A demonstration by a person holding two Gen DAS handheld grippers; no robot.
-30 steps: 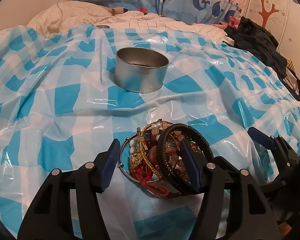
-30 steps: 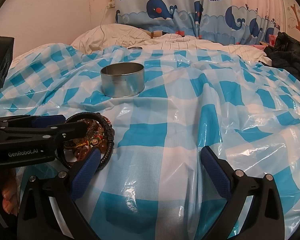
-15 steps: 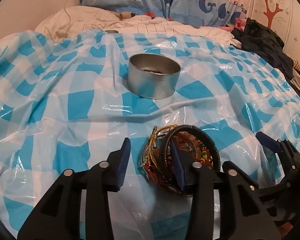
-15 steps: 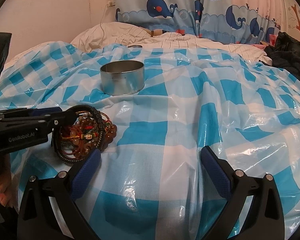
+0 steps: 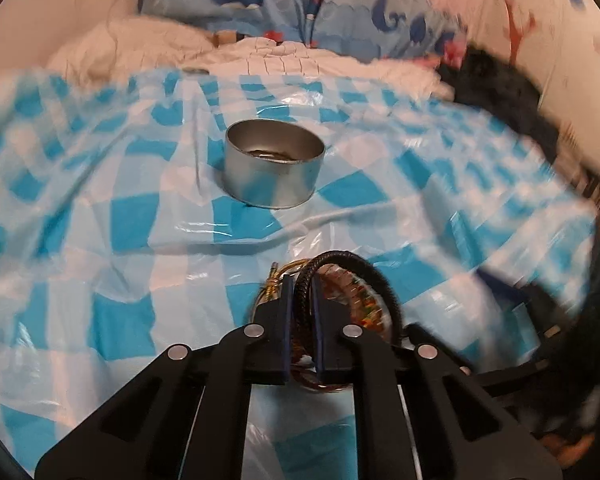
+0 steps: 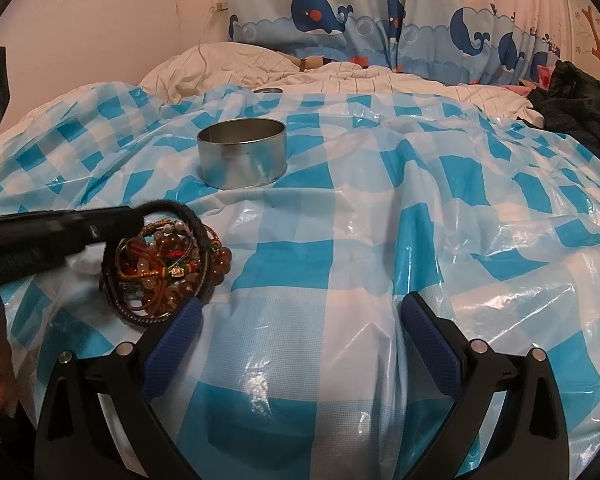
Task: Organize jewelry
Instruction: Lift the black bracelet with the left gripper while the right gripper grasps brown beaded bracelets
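Note:
A tangled pile of bracelets (image 6: pixel 168 268) lies on the blue-and-white checked plastic sheet (image 6: pixel 340 220): bead strings, gold wire bangles, red cord and a black braided bracelet (image 5: pixel 356 276). My left gripper (image 5: pixel 301 292) is shut on the black braided bracelet, which stands up on edge between the pads; it also shows in the right wrist view (image 6: pixel 132 216). A round silver tin (image 5: pixel 274 168) stands beyond the pile, with something dark inside; it also shows in the right wrist view (image 6: pixel 242 156). My right gripper (image 6: pixel 300 332) is open and empty, just right of the pile.
The sheet covers a bed with white bedding (image 6: pixel 340 76) and whale-print fabric (image 6: pixel 360 28) behind. Dark clothing (image 6: pixel 580 104) lies at the far right. A small metal lid (image 6: pixel 268 90) sits at the sheet's far edge.
My left gripper closed from open onto the black braided bracelet and tipped the bundle up on edge. The right gripper has stayed still and open.

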